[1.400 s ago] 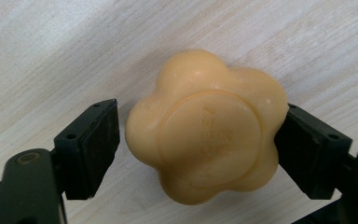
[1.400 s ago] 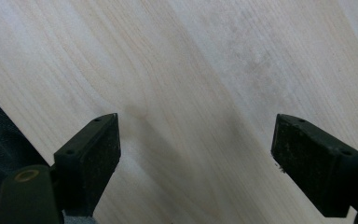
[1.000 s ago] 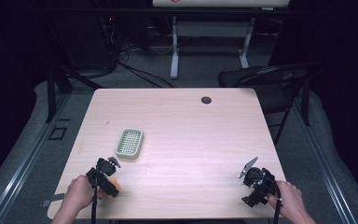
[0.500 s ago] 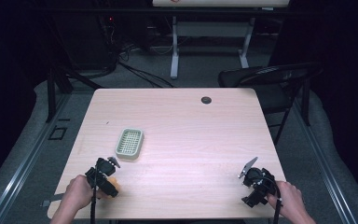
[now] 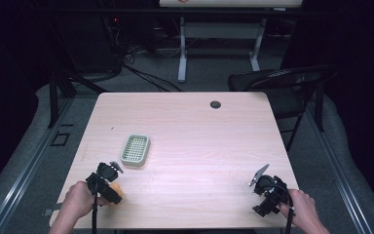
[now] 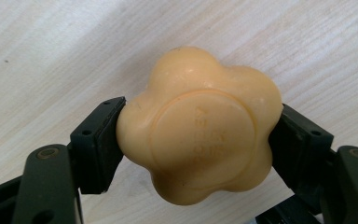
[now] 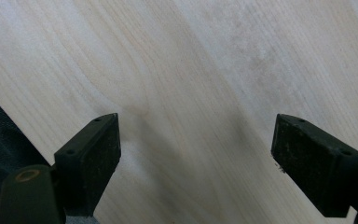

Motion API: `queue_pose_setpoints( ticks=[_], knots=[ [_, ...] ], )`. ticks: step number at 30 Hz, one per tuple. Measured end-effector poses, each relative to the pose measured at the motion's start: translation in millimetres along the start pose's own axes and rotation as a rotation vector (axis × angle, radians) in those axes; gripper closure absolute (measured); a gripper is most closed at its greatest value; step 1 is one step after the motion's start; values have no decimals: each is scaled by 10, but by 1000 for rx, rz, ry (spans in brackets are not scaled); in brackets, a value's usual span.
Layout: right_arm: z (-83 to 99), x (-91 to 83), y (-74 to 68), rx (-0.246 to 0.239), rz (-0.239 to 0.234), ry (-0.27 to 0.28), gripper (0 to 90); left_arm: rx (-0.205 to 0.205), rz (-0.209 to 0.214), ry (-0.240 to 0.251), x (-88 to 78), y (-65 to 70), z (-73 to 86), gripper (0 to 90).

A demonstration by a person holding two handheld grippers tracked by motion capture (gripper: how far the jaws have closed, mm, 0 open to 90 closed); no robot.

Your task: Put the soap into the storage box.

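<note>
Beside left gripper [image 5: 108, 181], empty soap dish [image 5: 135, 149]

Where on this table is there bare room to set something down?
Most of the light wooden table is bare: the whole middle and right between the pale green slotted tray and the right gripper. It's crowded at the near left corner, where the left gripper clamps the yellow flower-shaped soap.

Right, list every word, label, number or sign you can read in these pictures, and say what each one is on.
Orange flower-shaped soap, clamped between the left gripper's jaws: raised lettering runs down its round centre, too faint and soft to read.
Green soap dish, table, black chair, right gripper: no text visible on any of them.
</note>
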State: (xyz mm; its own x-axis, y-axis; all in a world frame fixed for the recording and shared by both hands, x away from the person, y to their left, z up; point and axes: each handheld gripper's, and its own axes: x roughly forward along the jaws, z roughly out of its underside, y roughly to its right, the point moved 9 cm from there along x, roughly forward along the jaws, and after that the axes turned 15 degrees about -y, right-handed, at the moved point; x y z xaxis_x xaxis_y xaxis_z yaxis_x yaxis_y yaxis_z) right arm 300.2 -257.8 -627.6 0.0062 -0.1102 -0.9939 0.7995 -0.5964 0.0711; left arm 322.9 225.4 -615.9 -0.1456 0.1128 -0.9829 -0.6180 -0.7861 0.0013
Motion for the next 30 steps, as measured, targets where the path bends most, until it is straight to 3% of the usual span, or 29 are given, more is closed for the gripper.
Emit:
queue_pose_setpoints(
  ticks=[30],
  knots=[
    [1,-11,10,13,5,11,155,7,-3,35,-223,-134,-193,270]
  ],
)
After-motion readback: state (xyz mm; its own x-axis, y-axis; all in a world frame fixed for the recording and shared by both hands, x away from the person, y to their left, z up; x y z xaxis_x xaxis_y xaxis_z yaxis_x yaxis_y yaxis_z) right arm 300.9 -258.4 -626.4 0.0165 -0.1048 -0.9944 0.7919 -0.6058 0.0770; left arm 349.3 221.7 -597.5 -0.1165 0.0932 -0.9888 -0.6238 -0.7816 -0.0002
